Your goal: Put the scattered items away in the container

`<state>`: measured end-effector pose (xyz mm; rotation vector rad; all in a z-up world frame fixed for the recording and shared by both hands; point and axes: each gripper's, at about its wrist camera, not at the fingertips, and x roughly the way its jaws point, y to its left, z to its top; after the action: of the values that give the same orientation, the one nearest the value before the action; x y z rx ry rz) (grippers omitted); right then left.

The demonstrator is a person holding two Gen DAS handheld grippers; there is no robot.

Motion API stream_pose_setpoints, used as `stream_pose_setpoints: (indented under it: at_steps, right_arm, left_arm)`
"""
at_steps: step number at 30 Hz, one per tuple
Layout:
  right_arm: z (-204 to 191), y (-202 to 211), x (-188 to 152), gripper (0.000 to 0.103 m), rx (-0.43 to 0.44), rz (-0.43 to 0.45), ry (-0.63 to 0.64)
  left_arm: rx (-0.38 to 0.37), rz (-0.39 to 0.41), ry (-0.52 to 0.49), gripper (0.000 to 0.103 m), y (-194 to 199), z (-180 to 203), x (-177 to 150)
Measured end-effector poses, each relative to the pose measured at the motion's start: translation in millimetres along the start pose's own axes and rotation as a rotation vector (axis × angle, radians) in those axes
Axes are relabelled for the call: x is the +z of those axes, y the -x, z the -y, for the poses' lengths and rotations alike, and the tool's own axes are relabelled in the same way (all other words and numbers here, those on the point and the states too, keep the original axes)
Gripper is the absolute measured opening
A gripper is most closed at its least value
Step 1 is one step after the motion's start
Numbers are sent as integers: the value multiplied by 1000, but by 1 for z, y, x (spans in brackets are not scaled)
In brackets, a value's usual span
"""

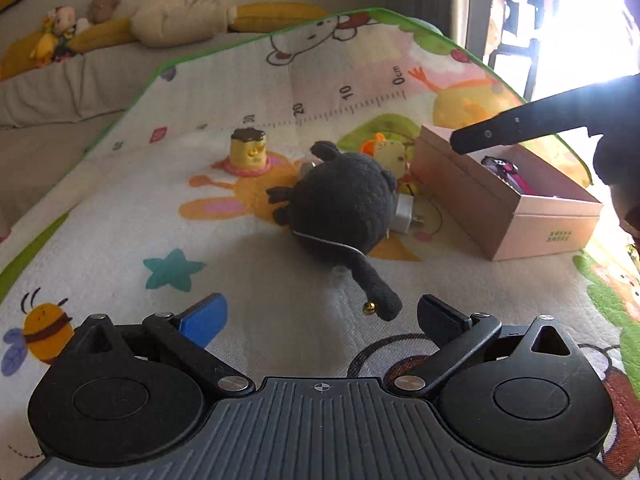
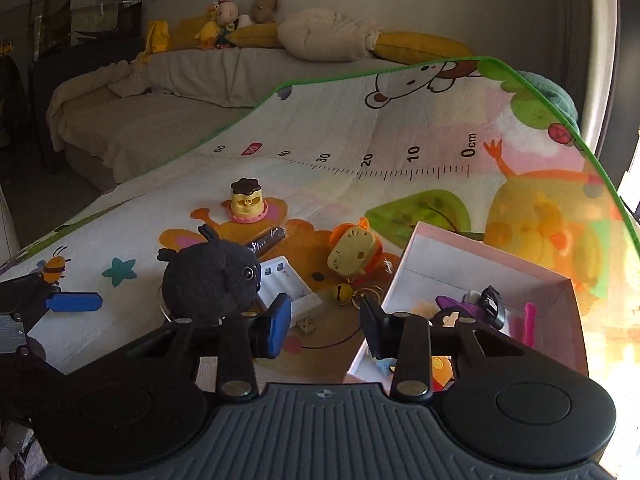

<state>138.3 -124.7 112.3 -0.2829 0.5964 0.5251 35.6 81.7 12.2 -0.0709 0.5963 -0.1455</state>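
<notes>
A black plush toy [image 1: 340, 204] with a small bell lies on the play mat, just ahead of my open, empty left gripper [image 1: 320, 318]; it also shows in the right wrist view [image 2: 210, 280]. A pink cardboard box [image 1: 508, 204] stands to its right and holds several small toys [image 2: 472, 308]. My right gripper [image 2: 326, 330] is open and empty, hovering by the box's near left corner [image 2: 384, 304]. A white charger [image 2: 292, 290], a yellow-orange toy [image 2: 354, 254], a keyring bell [image 2: 344, 294] and a yellow pudding toy [image 2: 246, 200] lie on the mat.
The cartoon play mat [image 1: 120, 216] covers a raised surface with a printed ruler. A sofa with plush toys [image 2: 240, 20] is behind it. Bright window light falls at the right. The right gripper's finger [image 1: 516, 128] reaches over the box in the left wrist view.
</notes>
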Motion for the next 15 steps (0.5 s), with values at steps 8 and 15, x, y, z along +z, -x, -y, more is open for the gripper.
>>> stream_pose_setpoints:
  at_steps: [8, 15]
  right_arm:
    - [-2, -117, 68, 58, -126, -209, 16]
    - [2, -198, 63, 69, -249, -403, 74]
  left_arm:
    - [-34, 37, -24, 103, 5, 6, -4]
    - [-45, 24, 21, 103, 3, -2, -4]
